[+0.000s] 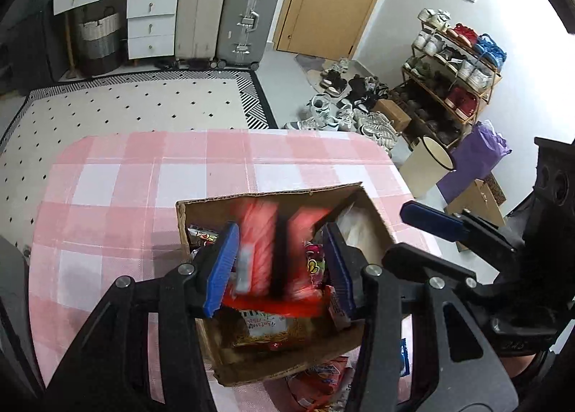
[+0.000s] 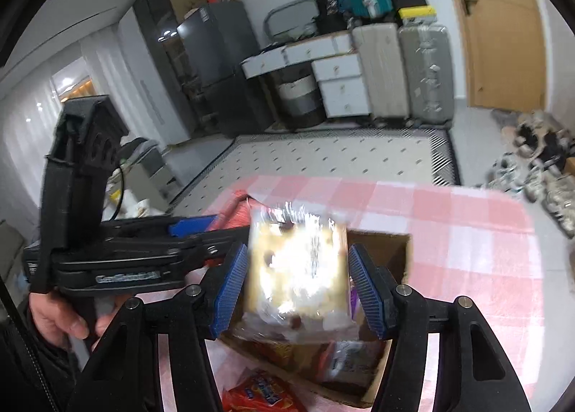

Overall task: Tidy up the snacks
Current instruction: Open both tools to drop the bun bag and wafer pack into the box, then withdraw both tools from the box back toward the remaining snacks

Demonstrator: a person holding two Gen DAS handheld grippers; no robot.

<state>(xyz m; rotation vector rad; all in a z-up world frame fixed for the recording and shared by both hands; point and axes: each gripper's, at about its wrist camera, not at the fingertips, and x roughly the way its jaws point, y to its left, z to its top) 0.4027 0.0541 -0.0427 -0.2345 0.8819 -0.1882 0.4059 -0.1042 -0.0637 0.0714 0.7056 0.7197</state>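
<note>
A cardboard box (image 1: 273, 193) stands on the pink checked table (image 1: 118, 182) and holds several snack packets. My left gripper (image 1: 284, 264) hovers over the box with a blurred red snack packet (image 1: 258, 232) between its blue pads; the packet looks loose, with a gap on the right side. My right gripper (image 2: 298, 282) is over the same box (image 2: 388, 243), its pads around a clear-wrapped pale pastry packet (image 2: 298, 268). Its finger (image 1: 431, 220) shows at the right of the left wrist view. The left gripper (image 2: 194, 225) shows at the left of the right wrist view.
More red snack packets lie on the table near the box's front edge (image 1: 323, 379) (image 2: 258, 394). Beyond the table are a dotted rug (image 1: 136, 110), suitcases (image 1: 248, 17), a shoe rack (image 1: 456, 70) and a waste bin (image 1: 427, 164).
</note>
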